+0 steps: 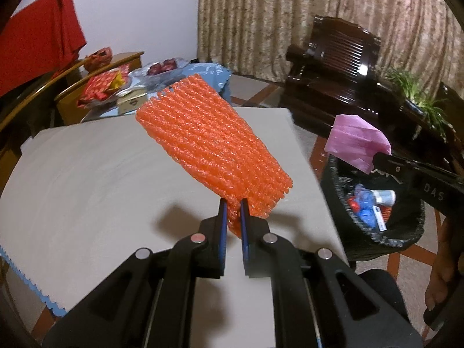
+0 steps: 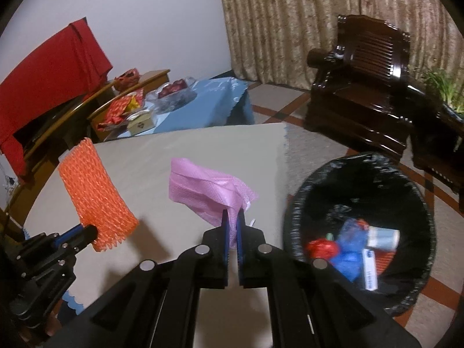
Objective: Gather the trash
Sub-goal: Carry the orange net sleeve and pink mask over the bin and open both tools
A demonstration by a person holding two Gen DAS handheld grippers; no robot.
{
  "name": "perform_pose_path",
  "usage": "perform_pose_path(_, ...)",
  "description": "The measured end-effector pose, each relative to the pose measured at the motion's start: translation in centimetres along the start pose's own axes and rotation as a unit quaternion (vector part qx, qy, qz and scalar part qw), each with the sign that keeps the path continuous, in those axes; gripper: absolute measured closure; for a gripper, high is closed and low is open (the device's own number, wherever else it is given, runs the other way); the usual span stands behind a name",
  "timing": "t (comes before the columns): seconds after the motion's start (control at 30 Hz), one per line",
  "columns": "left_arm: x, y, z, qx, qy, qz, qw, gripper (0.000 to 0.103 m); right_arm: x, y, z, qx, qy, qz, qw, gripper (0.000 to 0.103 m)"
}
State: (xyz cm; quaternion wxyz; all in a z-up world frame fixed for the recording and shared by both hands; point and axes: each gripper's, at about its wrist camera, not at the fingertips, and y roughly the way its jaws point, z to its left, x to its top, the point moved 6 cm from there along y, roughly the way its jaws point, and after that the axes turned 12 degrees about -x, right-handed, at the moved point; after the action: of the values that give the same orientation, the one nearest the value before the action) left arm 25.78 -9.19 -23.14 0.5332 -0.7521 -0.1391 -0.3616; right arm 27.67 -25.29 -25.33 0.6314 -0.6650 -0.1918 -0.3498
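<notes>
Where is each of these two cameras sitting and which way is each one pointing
Left wrist: on the left claw, looking forward and down over the grey table; its shut fingers pinch the orange foam net; the right claw and a bare foot show at right.
Right wrist: on the right claw, facing the same way; it pinches the pink wrapper; the left claw shows at left.
Shared: table, net, wrapper, black-lined trash bin, dark wooden armchair, curtain.
</notes>
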Motion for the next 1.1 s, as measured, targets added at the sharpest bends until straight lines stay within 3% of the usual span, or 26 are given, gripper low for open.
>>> perform_pose_path(0.63,2.7,5.4,-16.4,-0.068,0.075,0.02,0.9947,0.095,0.9,-2.3,-16.5,-0.077,0.065,-0.022,0.995,0.099)
perform_pose_path(1.1,1.4,13.6,-22.5,-0.098,0.12,0.089,0.9839,0.095,-0.8,2.3,-24.0,-0.109,0.107,0.016,0.988,0.099)
